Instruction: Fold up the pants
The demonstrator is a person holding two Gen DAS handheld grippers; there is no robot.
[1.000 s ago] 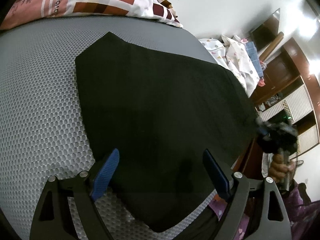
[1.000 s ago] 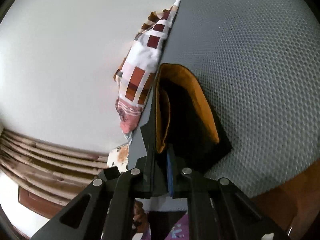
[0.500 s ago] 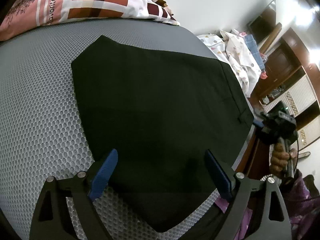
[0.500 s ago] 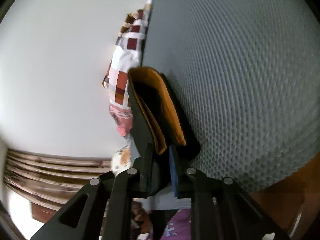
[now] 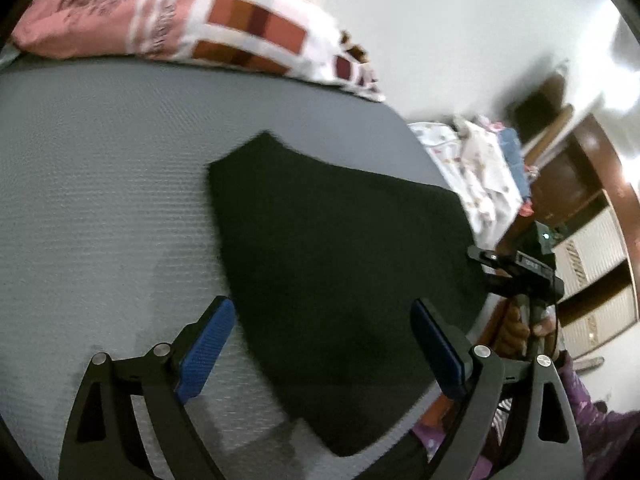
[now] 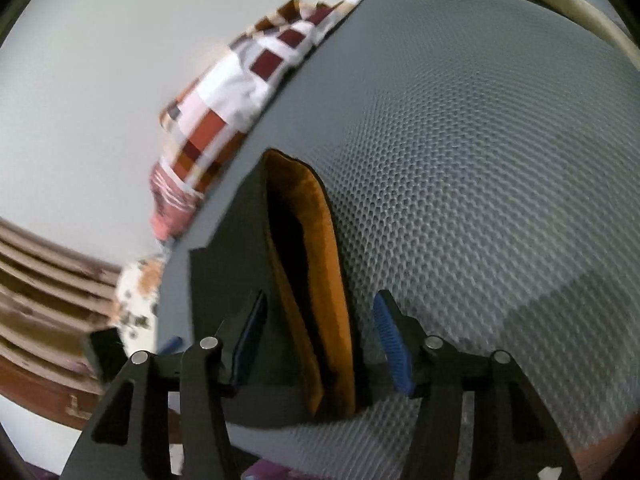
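Black pants [image 5: 340,272] lie folded flat on grey bed [image 5: 100,200], centre frame. Right claw [image 6: 320,320] just opening, releasing edge; left claw [image 5: 324,344] wide, empty. Folding looks nearly done.

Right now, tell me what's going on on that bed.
A person with a gripper in each hand is folding black pants on the grey mesh mattress. The right gripper has just been opening; the pants' folded edge with its orange lining lies between its pads, no longer pinched. The left gripper hovers open over the near edge. A patchwork pillow lies at the head of the bed.
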